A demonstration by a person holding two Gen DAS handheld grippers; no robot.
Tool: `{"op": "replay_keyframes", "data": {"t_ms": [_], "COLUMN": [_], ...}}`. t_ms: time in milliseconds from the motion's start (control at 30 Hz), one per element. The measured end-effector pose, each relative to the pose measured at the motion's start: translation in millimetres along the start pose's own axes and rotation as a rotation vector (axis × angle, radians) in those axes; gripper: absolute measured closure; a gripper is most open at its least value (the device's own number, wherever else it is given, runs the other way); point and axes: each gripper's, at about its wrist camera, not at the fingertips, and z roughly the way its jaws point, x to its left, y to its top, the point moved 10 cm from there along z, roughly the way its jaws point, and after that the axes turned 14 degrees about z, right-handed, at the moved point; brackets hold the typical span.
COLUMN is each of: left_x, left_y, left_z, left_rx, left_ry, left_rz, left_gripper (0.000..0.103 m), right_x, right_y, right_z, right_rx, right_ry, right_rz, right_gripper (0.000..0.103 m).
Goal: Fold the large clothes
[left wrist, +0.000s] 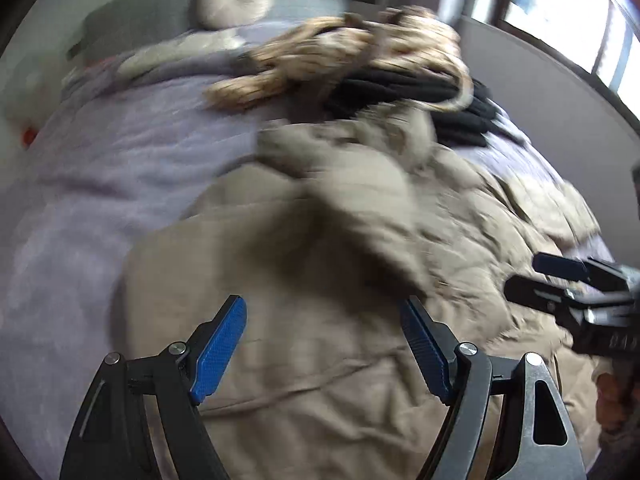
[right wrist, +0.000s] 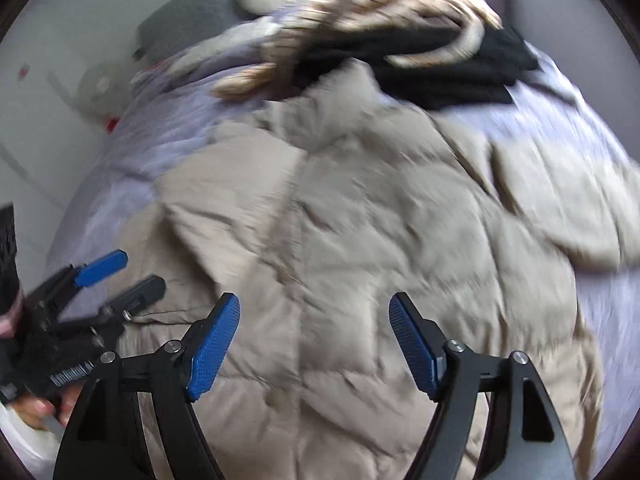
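Left gripper [left wrist: 322, 322] jaws spread wide, nothing between the pads; beige quilted coat [left wrist: 320, 240] lies directly beneath and ahead on the lilac bedspread [left wrist: 100, 184]. Right gripper [right wrist: 314, 320] likewise wide open and empty above the coat. Black garment [right wrist: 440, 68] and patterned garment [right wrist: 380, 4] lie beyond the coat; frames blurred.

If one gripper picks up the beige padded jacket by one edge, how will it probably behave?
The beige padded jacket would probably hang floppy, since it lies crumpled in soft folds. Its puffy quilted panels suggest that it is light for its bulk. The smooth-looking shell may slip between the jaws.
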Motion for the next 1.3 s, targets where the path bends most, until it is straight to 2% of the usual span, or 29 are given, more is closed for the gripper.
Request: {"op": "replay_keyframes", "data": {"t_ms": [100,133,200,267,367,433,500,533,567,600,667,733,800,833,867,900,933,1033,1067,1133,1167,1200,1233,1300], "left_x": [81.5,97.2,129.9,148.6,149.3,141.4,135.9,136.6,139.1,142.0,135.7,123.4,116.1,117.1,120.8,125.6,133.1,145.4,146.5,149.1,154.5,165.1,172.8,187.3], "left_y": [-21.4,-29.1,-47.5,-63.0,-71.9,-64.5,-55.7,-50.2,-43.0,-35.8,-17.4,-0.8,6.0,6.6,6.7,8.6,3.2,-19.0,-26.2,-32.5,-33.2,-33.8,-33.6,-34.3], "left_z": [3.6,7.4,21.4,42.0,67.8,83.1,94.3,97.8,97.5,97.0,85.6,58.6,38.2,33.1,34.1,41.3,52.2,85.4,95.1,101.2,100.7,92.6,86.5,71.2], "left_rx": [0.057,0.069,0.1,0.143,0.165,0.155,0.142,0.124,0.088,0.06,0.013,-0.047,-0.082,-0.084,-0.081,-0.068,-0.042,0.029,0.055,0.076,0.084,0.089,0.082,0.074], "left_ry": [0.024,0.018,-0.057,-0.183,-0.311,-0.419,-0.46,-0.449,-0.418,-0.393,-0.333,-0.215,-0.148,-0.126,-0.119,-0.118,-0.116,-0.106,-0.1,-0.073,-0.033,0.045,0.083,0.103], "left_rz": [-0.208,-0.258,-0.387,-0.515,-0.599,-0.619,-0.643,-0.649,-0.642,-0.623,-0.531,-0.349,-0.234,-0.208,-0.202,-0.209,-0.231,-0.248,-0.252,-0.281,-0.297,-0.309,-0.312,-0.325], "left_gripper": [0.023,0.023,0.023,0.023,0.023,0.023,0.023,0.023,0.034,0.063,0.077,0.08,0.08,0.08,0.08,0.08,0.08,0.08,0.078,0.064,0.042,0.022,0.019,0.019], "right_x": [51.3,64.5,79.2,79.1,51.6,17.9,-20.7,-35.9,-50.2,-61.3,-73.7,-75.7,-77.0,-76.8,-75.9,-74.8,-71.9,-62.3,-63.8,-69.5,-72.1,-74.5,-76.7,-80.0], "right_y": [3.4,3.3,7.3,18.7,37.4,43.3,38.0,33.0,27.6,19.9,15.9,20.0,23.9,25.8,27.3,29.2,31.3,35.1,31.7,22.6,20.5,20.5,19.3,16.5], "right_z": [22.7,33.8,51.7,66.8,71.3,73.3,75.9,76.4,77.9,77.6,72.7,67.0,63.9,63.0,62.0,61.8,61.8,66.6,71.7,74.6,71.8,72.5,71.5,66.1], "right_rx": [0.001,0.011,-0.009,-0.056,-0.094,-0.068,-0.006,0.021,0.053,0.084,0.097,0.08,0.062,0.057,0.053,0.053,0.056,0.042,0.051,0.058,0.054,0.052,0.055,0.069], "right_ry": [-0.053,-0.086,-0.17,-0.254,-0.318,-0.332,-0.314,-0.298,-0.27,-0.225,-0.144,-0.108,-0.081,-0.066,-0.053,-0.034,-0.018,-0.047,-0.067,-0.094,-0.108,-0.119,-0.128,-0.12], "right_rz": [-0.2,-0.261,-0.351,-0.385,-0.281,-0.148,-0.007,0.049,0.111,0.179,0.28,0.304,0.332,0.35,0.365,0.378,0.387,0.352,0.356,0.371,0.381,0.382,0.38,0.392], "right_gripper": [0.02,0.02,0.02,0.02,0.02,0.02,0.02,0.02,0.02,0.02,0.02,0.021,0.033,0.047,0.068,0.082,0.088,0.09,0.091,0.092,0.092,0.092,0.092,0.09]}}
